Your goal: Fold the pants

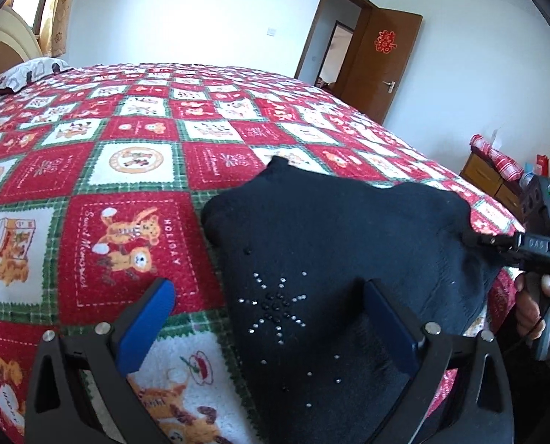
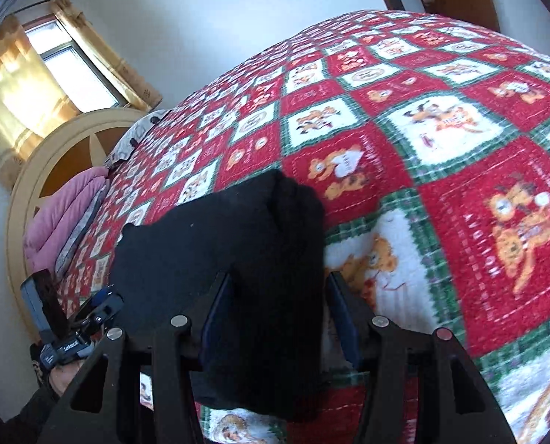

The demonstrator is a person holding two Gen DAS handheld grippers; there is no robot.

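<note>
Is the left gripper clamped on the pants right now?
No, the left gripper stands wide open, one finger over the bedspread, the other over the black pants.

Pants [image 1: 334,244] on bed [image 1: 127,170], nr edge

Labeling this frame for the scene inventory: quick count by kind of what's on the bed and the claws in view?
Black pants: 1
Red patchwork blanket: 1
Pink bedding by the headboard: 1
Patterned pillow: 1
Claws: 2, left claw open over the pants, right claw with a bunched fold between its fingers
Total: 6
</note>
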